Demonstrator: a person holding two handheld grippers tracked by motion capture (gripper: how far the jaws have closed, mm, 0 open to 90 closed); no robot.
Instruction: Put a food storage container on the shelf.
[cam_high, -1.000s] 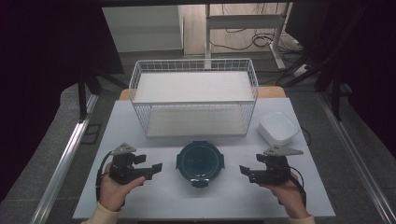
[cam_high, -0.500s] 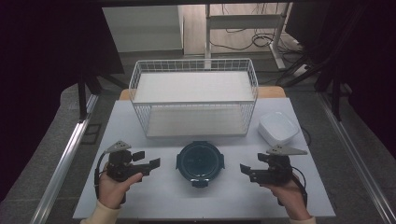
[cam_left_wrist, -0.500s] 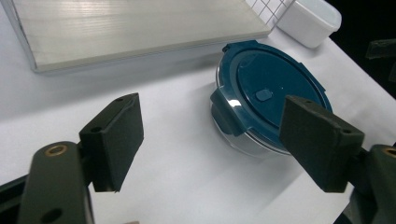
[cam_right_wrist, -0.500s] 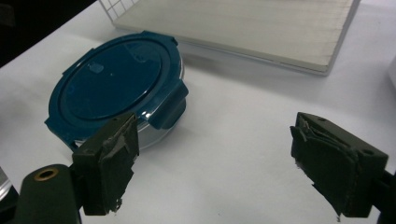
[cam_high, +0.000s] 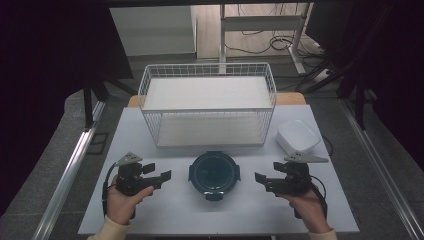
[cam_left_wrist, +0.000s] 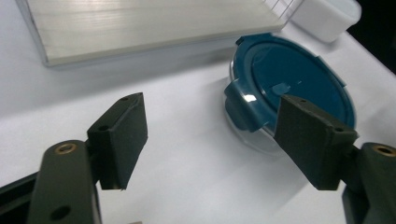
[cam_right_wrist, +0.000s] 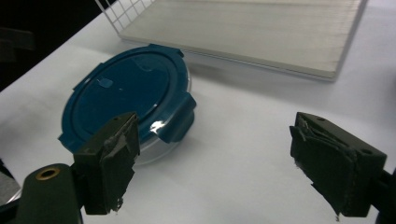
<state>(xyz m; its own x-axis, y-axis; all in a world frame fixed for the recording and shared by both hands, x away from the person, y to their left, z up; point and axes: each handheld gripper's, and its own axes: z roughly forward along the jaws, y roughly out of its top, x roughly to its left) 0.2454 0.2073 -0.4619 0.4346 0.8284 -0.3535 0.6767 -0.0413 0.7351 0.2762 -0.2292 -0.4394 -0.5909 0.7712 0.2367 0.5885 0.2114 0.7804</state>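
The round container with a blue clip lid (cam_high: 214, 174) sits on the white desk (cam_high: 165, 210), near the middle of the near half, just in front of the wire basket (cam_high: 207, 107). A small white lidded box (cam_high: 298, 136) stands to the right of the basket, well apart from the container.

Left gripper (cam_high: 159, 177): jaws apart, nothing between them; they have just been closing a little but stand wide. It points right, toward the container's left side, near it but not touching. In the left gripper view the container (cam_left_wrist: 289, 88) lies ahead and off to the right of the gap between the jaws, one lid clip (cam_left_wrist: 240, 105) facing the gripper.

Right gripper (cam_high: 262, 181): jaws apart, empty, pointing left at the container's right side, not touching. In the right gripper view the container (cam_right_wrist: 128, 91) lies off to the left of the gap, with a clip (cam_right_wrist: 180, 119) on its near right edge.

Risks, as judged from here:
- Neither gripper is lined up on the container; a straight advance would likely strike the wall with one jaw and push the container across the smooth desk instead of bracketing it.
- A push from one side only could slide it toward the basket or spin it, so that the clips turn away from the jaws.
- The clear wall below the lid looks smooth and rounded; a pinch on it could slip. The clip tabs seem the surer purchase.
- A pull on one clip without the other gripper steadying the container could tip or lift it whole.
- If the jaws narrow further before arrival, they may not clear the clip.
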